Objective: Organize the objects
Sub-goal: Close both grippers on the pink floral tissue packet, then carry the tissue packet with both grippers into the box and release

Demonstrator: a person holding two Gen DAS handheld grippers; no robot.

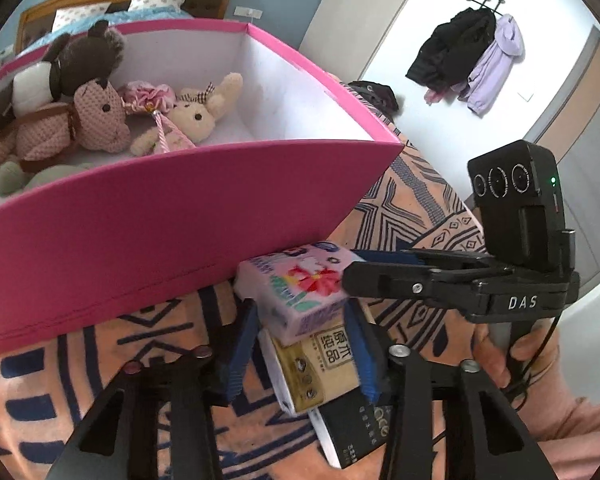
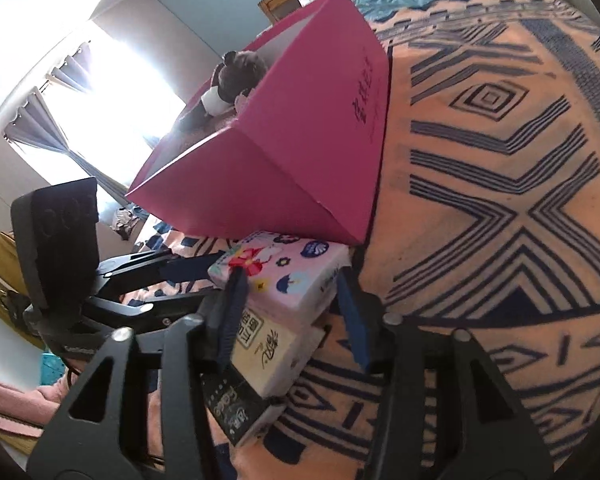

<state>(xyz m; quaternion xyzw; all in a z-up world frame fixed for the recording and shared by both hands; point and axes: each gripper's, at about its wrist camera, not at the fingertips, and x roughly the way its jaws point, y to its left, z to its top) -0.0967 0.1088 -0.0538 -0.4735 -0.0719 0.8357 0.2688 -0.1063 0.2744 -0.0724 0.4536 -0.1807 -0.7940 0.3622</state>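
The left gripper (image 1: 302, 354) is clamped on the stacked tissue packs (image 1: 306, 322) at lower centre; the right gripper (image 2: 290, 312) straddles them, contact unclear. The stack should be lifted level into the pink cardboard box (image 1: 140, 216) above.

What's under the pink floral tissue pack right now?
Under the pink floral tissue pack lies a beige tissue pack, then a black pack, resting on the patterned blanket. How far they overlap, and anything beneath the black one, is covered.
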